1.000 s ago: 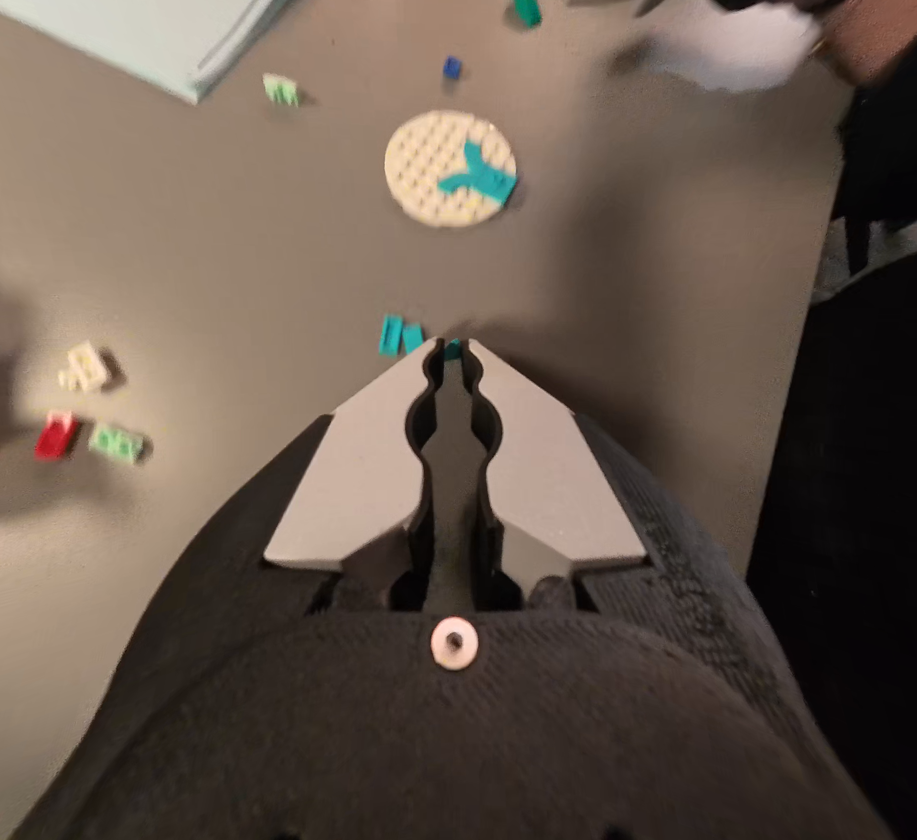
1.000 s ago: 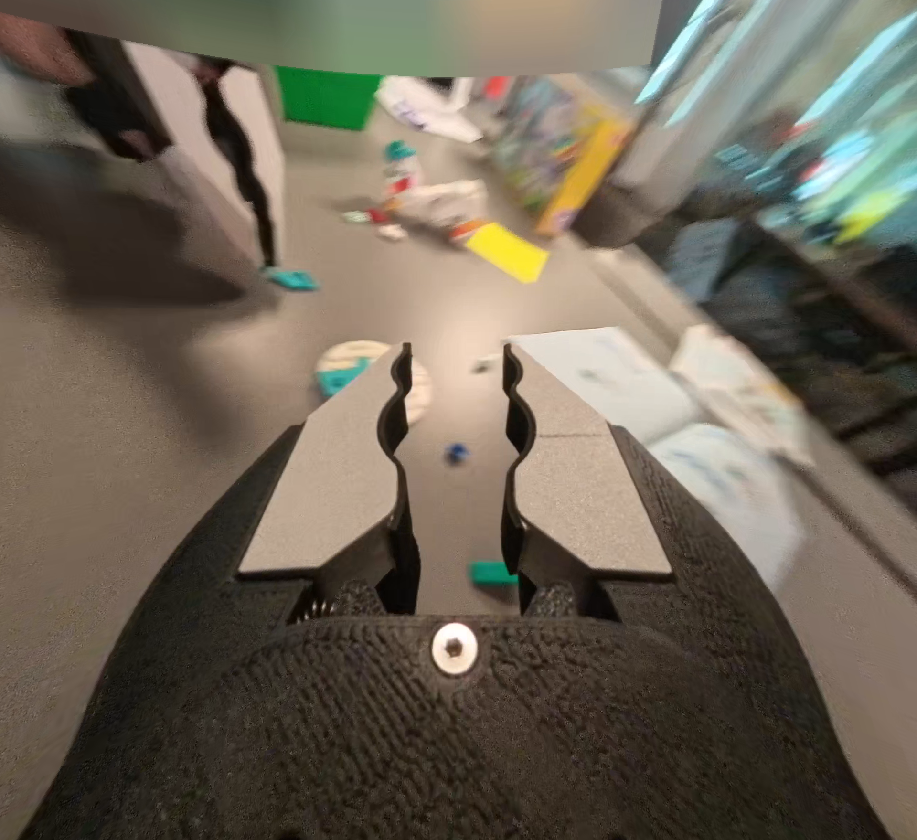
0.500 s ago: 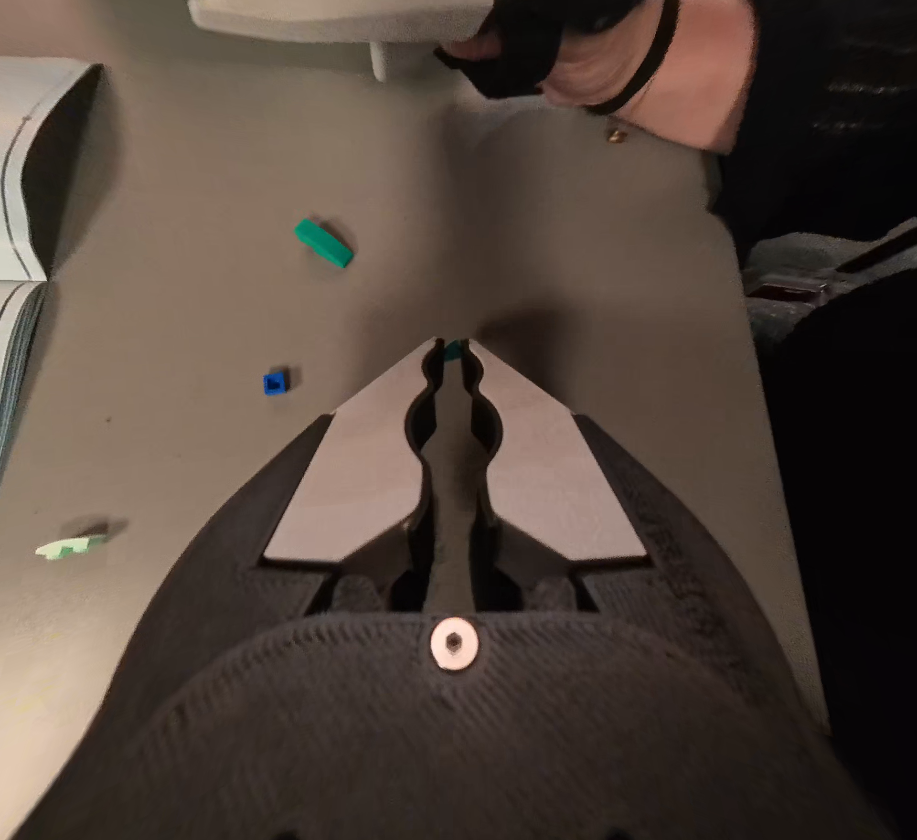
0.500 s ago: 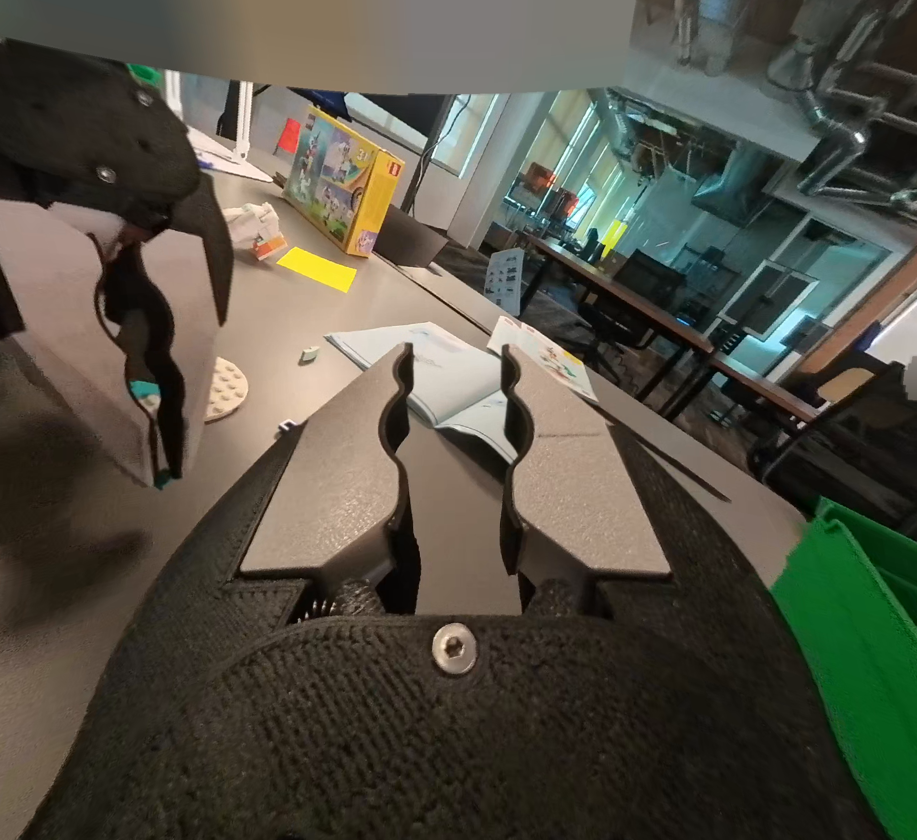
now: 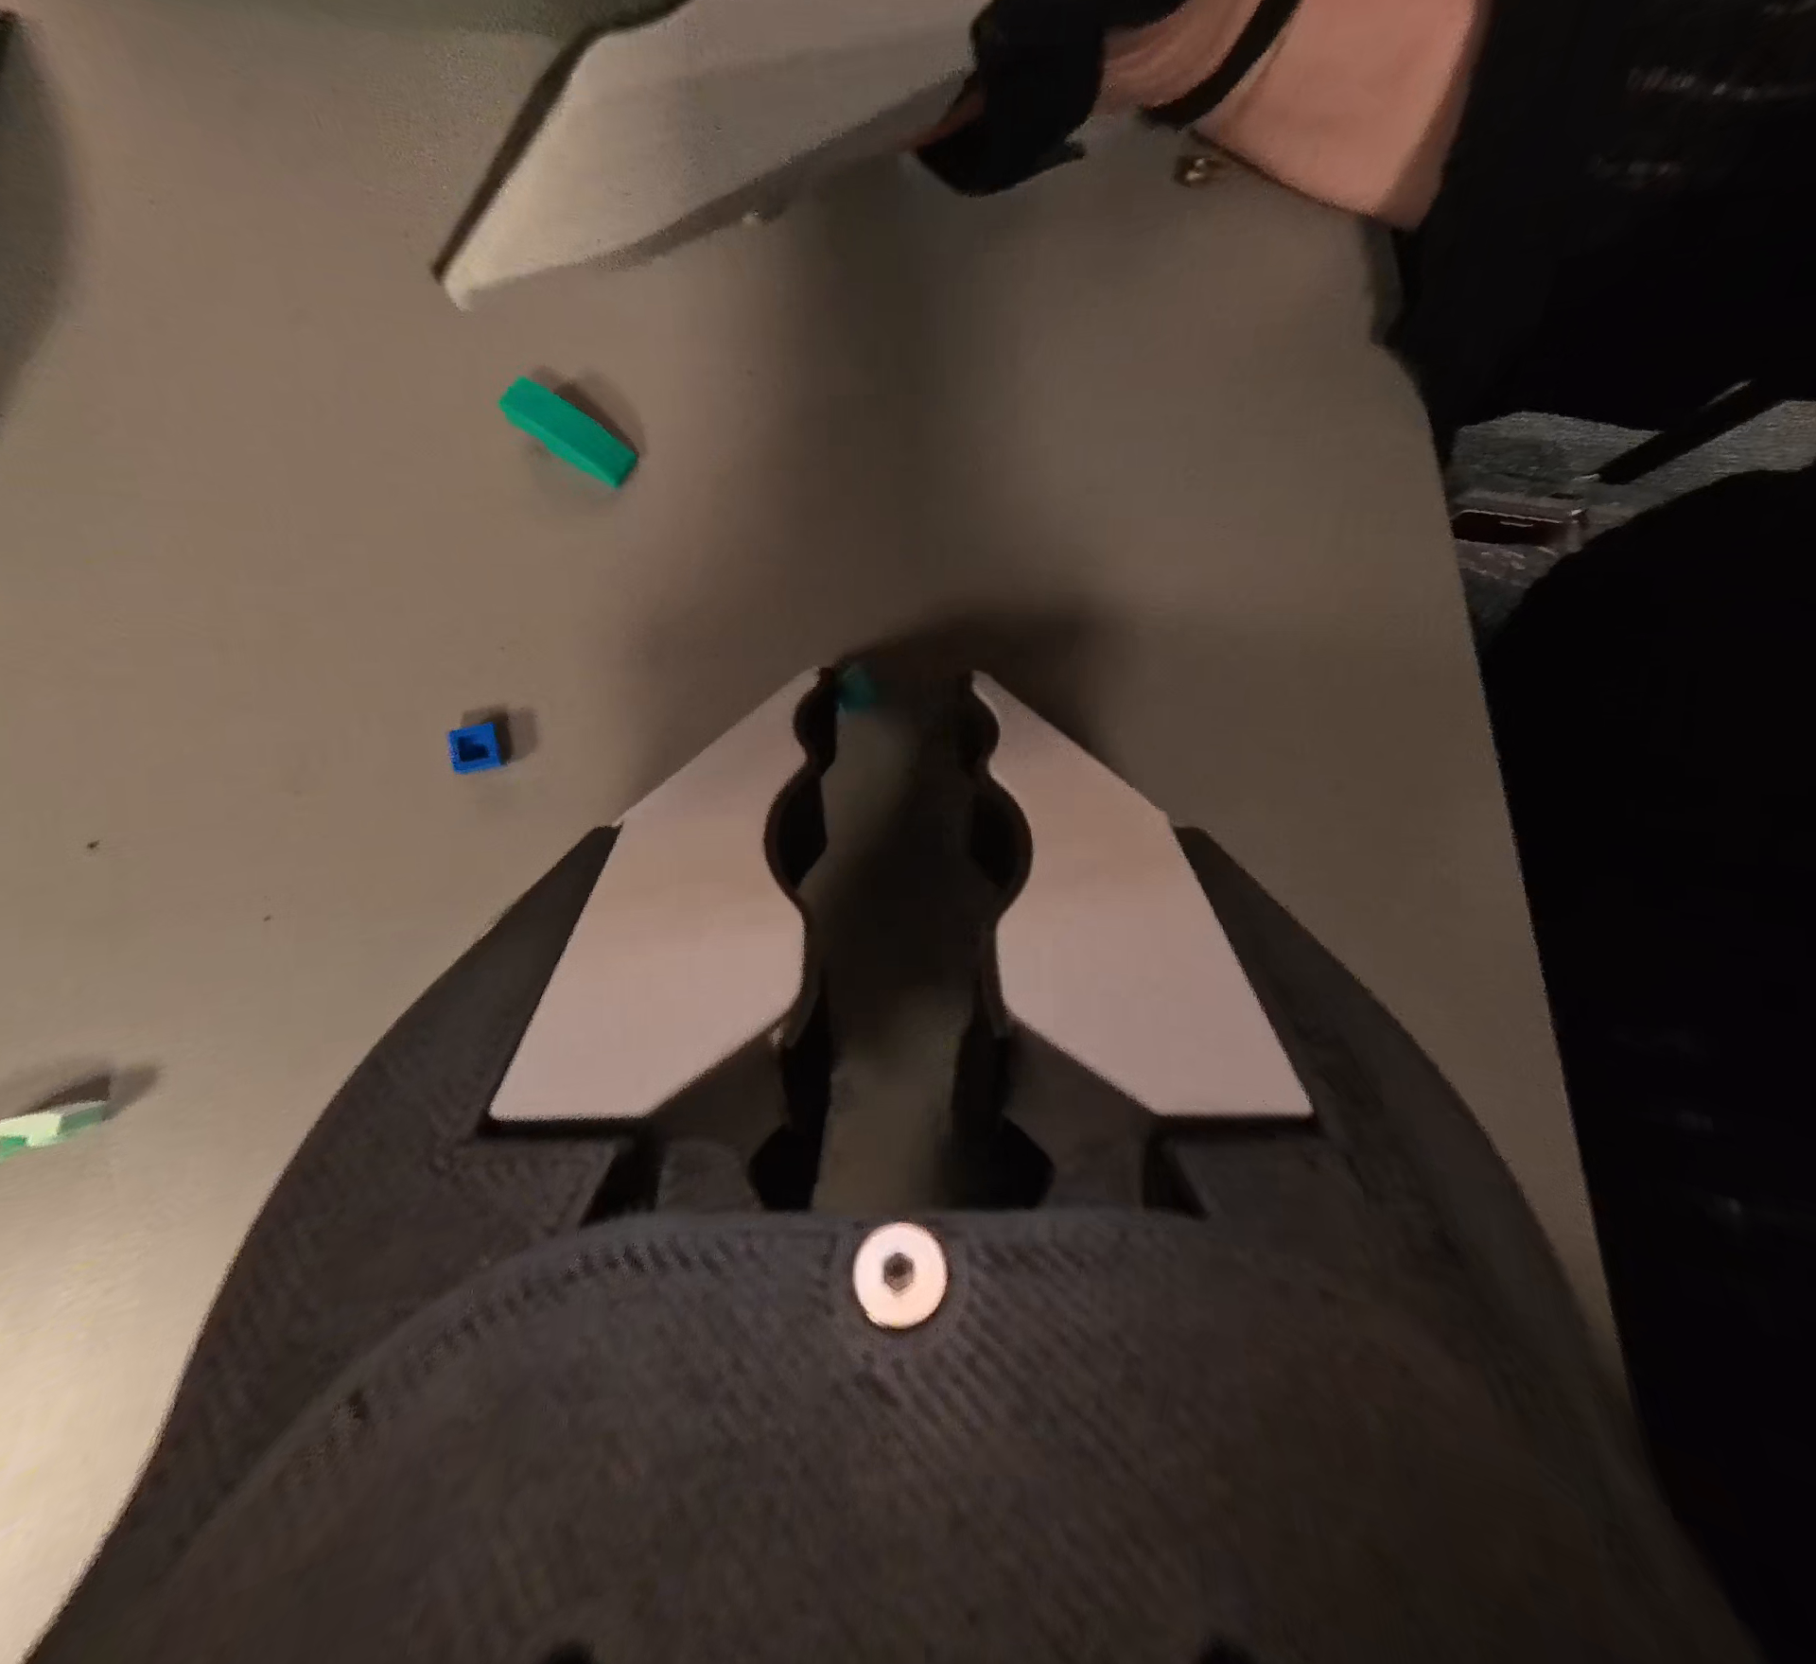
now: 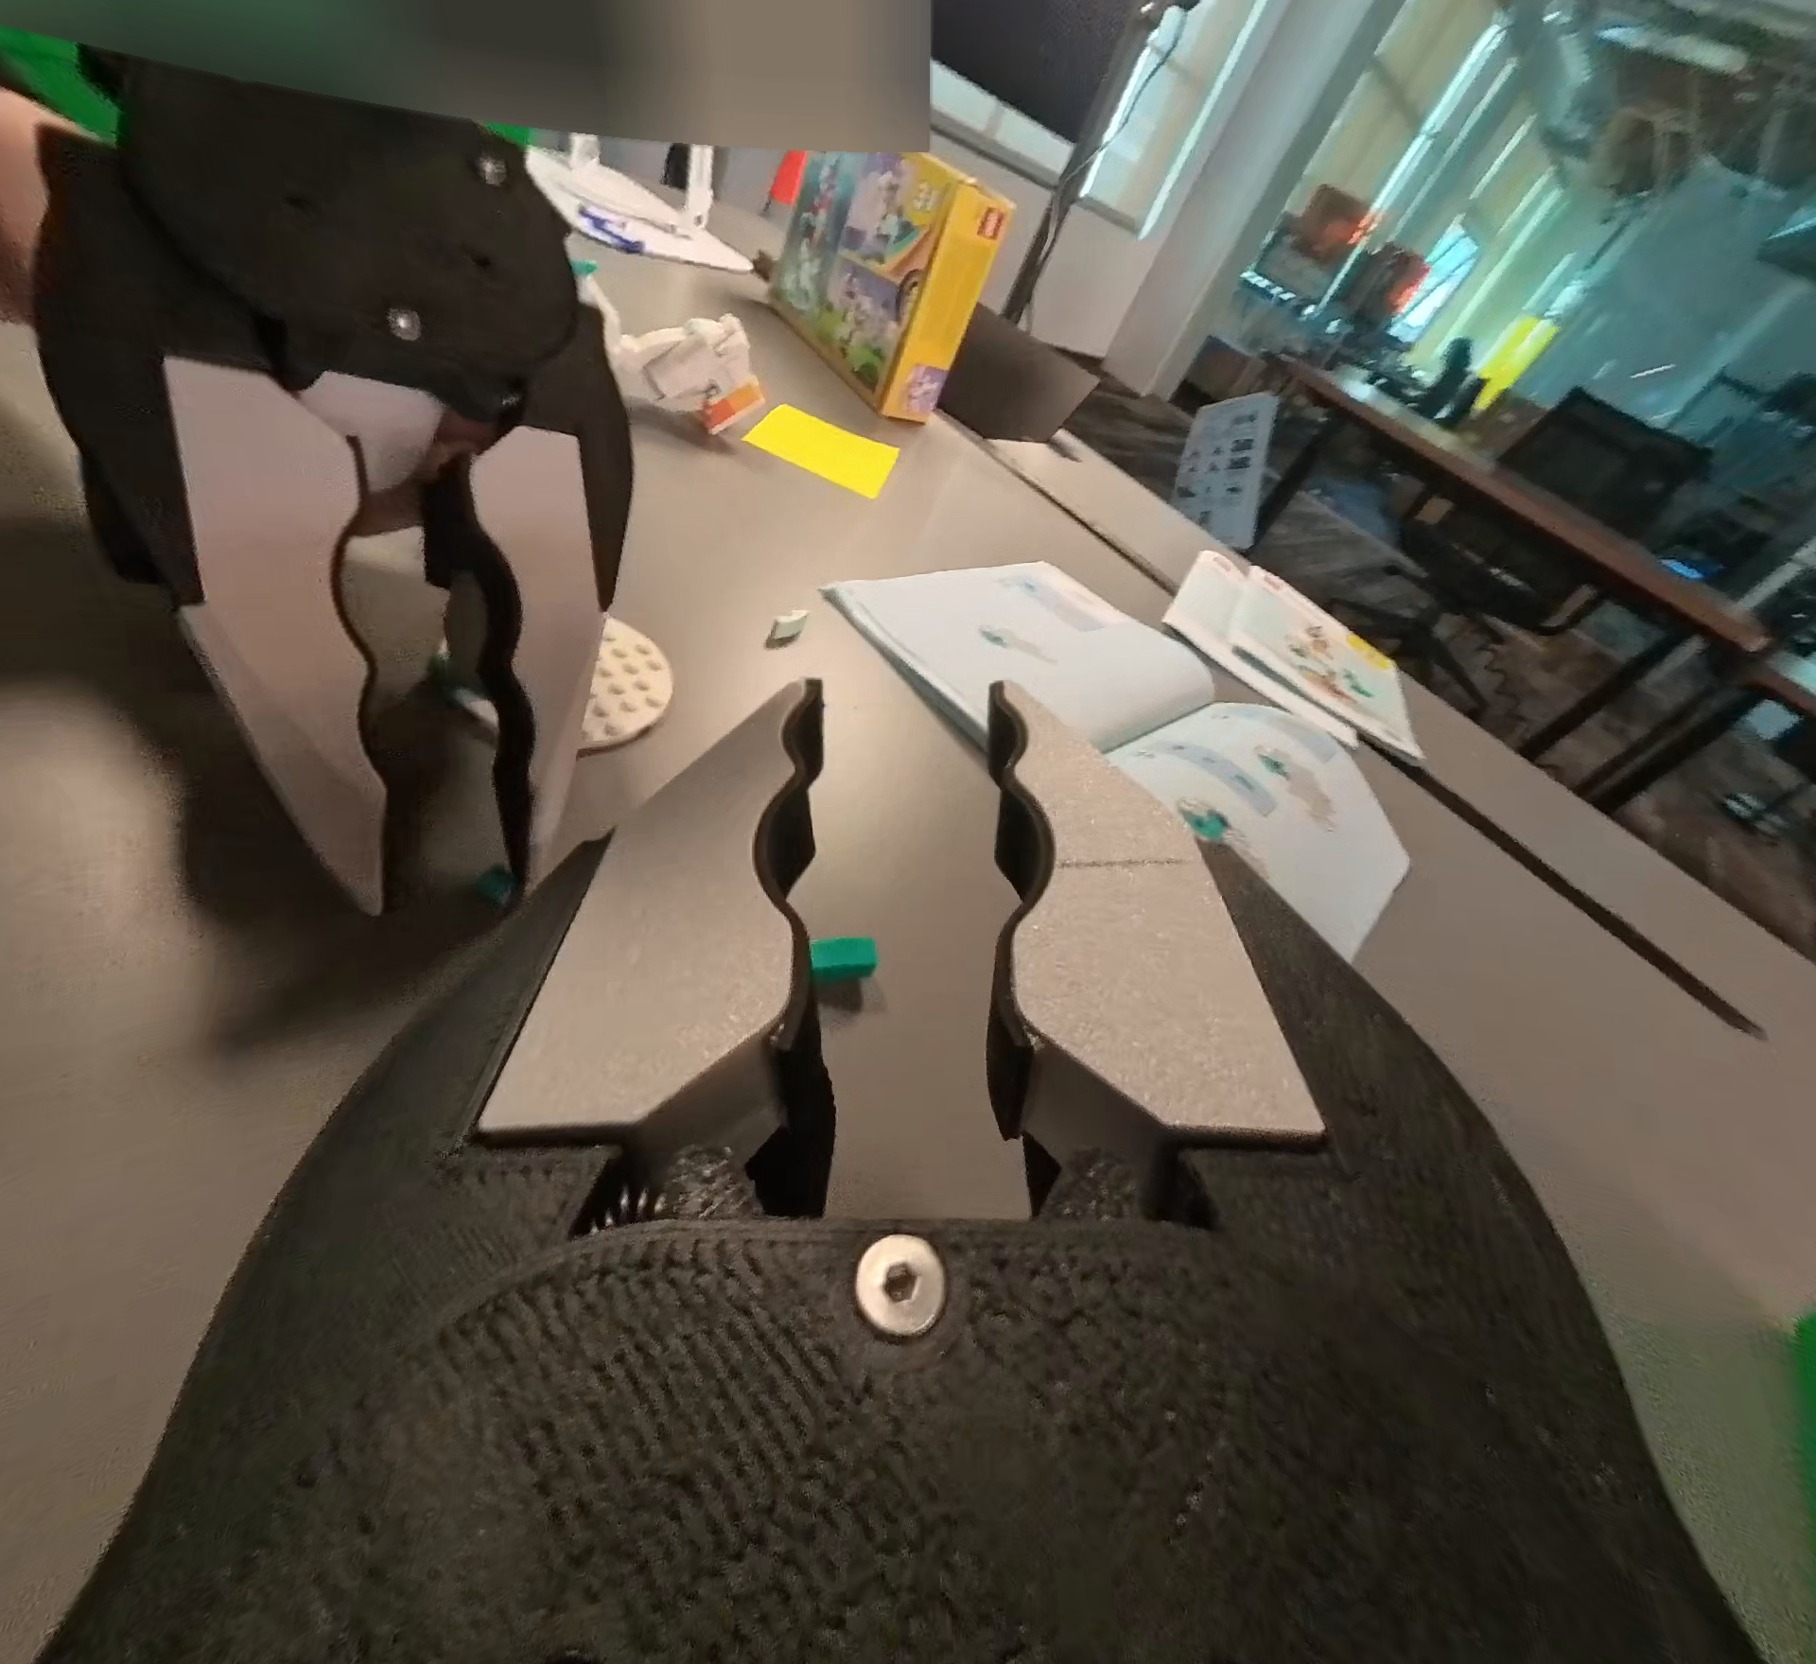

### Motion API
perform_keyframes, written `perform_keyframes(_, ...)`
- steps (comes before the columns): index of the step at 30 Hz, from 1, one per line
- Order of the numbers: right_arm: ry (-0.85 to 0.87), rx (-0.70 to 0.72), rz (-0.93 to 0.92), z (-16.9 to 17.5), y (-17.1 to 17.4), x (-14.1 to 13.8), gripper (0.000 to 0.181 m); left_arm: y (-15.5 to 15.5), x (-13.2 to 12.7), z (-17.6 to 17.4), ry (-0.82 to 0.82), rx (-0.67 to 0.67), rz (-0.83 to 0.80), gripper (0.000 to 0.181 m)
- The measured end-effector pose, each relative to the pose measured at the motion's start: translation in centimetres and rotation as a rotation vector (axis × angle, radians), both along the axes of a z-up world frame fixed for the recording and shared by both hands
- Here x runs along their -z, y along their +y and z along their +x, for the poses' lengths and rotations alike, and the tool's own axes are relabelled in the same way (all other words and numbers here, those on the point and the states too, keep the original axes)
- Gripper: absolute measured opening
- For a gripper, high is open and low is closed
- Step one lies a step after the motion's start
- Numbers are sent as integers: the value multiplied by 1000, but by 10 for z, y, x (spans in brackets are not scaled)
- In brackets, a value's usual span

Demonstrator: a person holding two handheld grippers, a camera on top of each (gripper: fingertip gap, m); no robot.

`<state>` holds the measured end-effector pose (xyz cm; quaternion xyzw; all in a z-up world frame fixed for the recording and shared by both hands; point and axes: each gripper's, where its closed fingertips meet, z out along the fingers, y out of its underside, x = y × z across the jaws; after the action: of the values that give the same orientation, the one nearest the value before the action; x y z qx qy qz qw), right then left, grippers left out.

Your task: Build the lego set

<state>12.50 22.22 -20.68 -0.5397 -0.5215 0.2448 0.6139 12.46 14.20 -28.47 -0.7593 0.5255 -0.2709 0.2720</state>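
My left gripper (image 5: 899, 683) is open, its tips down at the grey table. A small teal piece (image 5: 853, 691) sits against its left fingertip; I cannot tell whether it rests on the table. In the right wrist view the left gripper (image 6: 447, 894) stands upright with the teal piece (image 6: 494, 882) beside one tip. My right gripper (image 6: 904, 693) is open and empty above the table, with a green brick (image 6: 842, 958) on the table below its gap. Its grey fingers (image 5: 688, 123) show at the top of the left wrist view. A round tan plate (image 6: 629, 683) lies behind the left gripper.
A green brick (image 5: 568, 433), a small blue brick (image 5: 477, 747) and a light green piece (image 5: 49, 1130) lie left of my left gripper. Open instruction booklets (image 6: 1032, 654), a yellow box (image 6: 884, 280), a yellow sheet (image 6: 821, 462) and a white build (image 6: 688, 359) lie farther off. The table edge (image 5: 1454, 536) is close on the right. From the right gripper's tips to the green brick (image 6: 842, 958) is close to 7 cm. Seen from the left wrist view (image 5: 546, 401) as well.
My left gripper was shut on the teal piece and has opened with its tips at the table. My right gripper has tilted down toward the table and stays open.
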Motion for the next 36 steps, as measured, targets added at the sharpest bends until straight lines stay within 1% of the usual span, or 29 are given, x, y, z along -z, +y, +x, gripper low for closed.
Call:
perform_keyframes(1,-23,-8,-9,-1,-1,3,32,-1,-1,0,-5,6,0,26)
perform_keyframes(3,-67,-28,-24,-2,-3,10,32,-4,-1,-2,-8,7,-1,28)
perform_keyframes(4,-95,-61,-44,-4,-8,14,31,-4,-2,-4,-7,1,2,28)
perform_keyframes(5,-132,-109,-81,-6,-15,20,29,-4,-3,-6,-9,-7,9,28)
perform_keyframes(7,-234,-251,-199,-10,-40,37,24,-6,-8,-12,-21,-27,18,29)
perform_keyframes(8,-281,-303,-258,-11,-51,44,26,-8,-11,-15,-30,-40,22,29)
perform_keyframes(10,-355,-383,-340,-13,-67,54,29,-9,-17,-23,-49,-73,37,29)
perform_keyframes(12,-426,-424,-379,-14,-76,64,30,-10,-22,-32,-64,-112,45,29)
perform_keyframes(15,-499,-450,-422,-14,-83,74,29,-10,-26,-47,-72,-168,59,29)
perform_keyframes(19,-538,-443,-455,-9,-88,78,26,-11,-29,-68,-74,-239,71,30)
perform_keyframes(22,-554,-461,-492,-5,-99,77,26,-10,-29,-85,-66,-298,76,30)
perform_keyframes(25,-548,-468,-496,-7,-105,75,26,-7,-31,-96,-98,-348,69,30)
perform_keyframes(31,-549,-430,-506,-8,-101,76,25,-5,-30,-104,-103,-370,67,30)
perform_keyframes(36,-530,-494,-521,-14,-113,72,25,-8,-26,-103,-92,-353,64,30)
